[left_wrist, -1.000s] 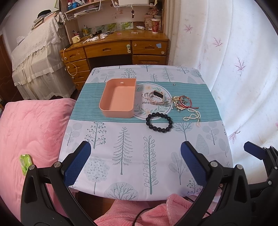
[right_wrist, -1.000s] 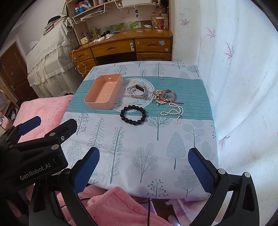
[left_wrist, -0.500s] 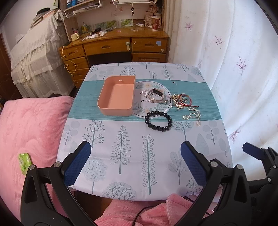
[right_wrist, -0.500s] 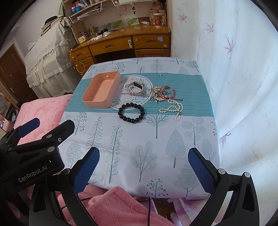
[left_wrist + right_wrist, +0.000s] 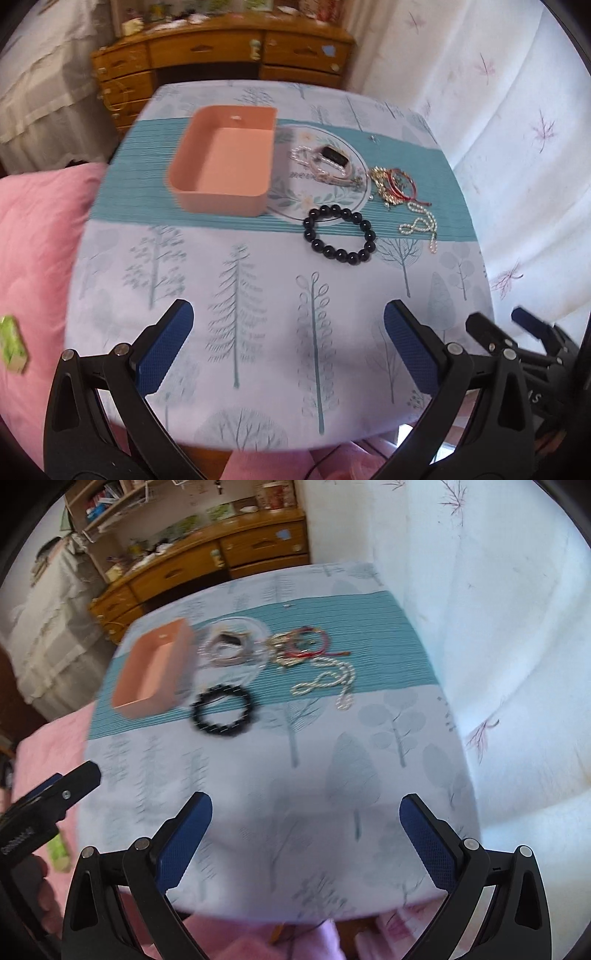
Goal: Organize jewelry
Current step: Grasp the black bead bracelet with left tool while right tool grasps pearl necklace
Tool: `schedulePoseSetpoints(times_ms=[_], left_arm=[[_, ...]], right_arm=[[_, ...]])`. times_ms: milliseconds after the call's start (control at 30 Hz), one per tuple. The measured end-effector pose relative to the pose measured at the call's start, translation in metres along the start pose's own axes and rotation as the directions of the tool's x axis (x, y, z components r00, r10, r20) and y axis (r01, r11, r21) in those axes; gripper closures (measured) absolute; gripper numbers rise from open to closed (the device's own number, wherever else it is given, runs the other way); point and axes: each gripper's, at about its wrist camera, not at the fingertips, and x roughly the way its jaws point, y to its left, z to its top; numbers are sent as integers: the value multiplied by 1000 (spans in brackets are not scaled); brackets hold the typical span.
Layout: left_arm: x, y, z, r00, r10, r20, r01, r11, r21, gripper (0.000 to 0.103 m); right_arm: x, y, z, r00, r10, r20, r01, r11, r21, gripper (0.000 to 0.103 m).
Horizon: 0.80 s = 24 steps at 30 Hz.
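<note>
Jewelry sits in a cluster at the far middle of the counter [image 5: 258, 332], none of it in the tray [image 5: 225, 158] yet. Tray is pink, empty, far left on the teal stripe. Watch [image 5: 334, 157] and a pale chain lie just right of the tray on the round print. Black bead bracelet [image 5: 338, 234] is nearest, in front of the watch. Red and gold bangles [image 5: 395, 184] are tangled together further right, pearl strand [image 5: 419, 225] trailing near them toward the right edge.

Left gripper [image 5: 288, 347] hovers over the near counter, fingers spread wide, holding nothing. Right gripper [image 5: 306, 838] likewise, fingers wide apart and empty, well short of the jewelry. Right view is motion-blurred, so fine detail there is unreliable.

Risks, as judgement:
- Bangle pile is knotted; pinching one piece likely drags the rest, or the red cord snags.
- Pearl strand is limp and thin; fingers may close on cloth instead, bunching the tablecloth and shifting everything.
- Pearls lie close to the right edge; a drag could send them off the counter.
- Bead bracelet is round and slick, so it could roll out of a shallow pinch.
- Tray looks light; a bump from the left gripper could slide it.
- Both grippers aiming at one small cluster could collide.
</note>
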Motion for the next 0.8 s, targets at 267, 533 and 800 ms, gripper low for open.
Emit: schedulePoseSetpoints(times_ms=[267,533,800], left_arm=[[60,-30,29,995,-93,41,84,978,191,10],[112,-87,32,987,-159,10,140,895,423,39],[144,-119,28,995,-103,-2,93,891,445,58]], right_arm=[[68,-14,52,995,-30,94,28,999,22,6],[136,-31,87,998,-35,53,29,994,106,42],[182,-30,100,999,-39,-4,39,999,23,64]])
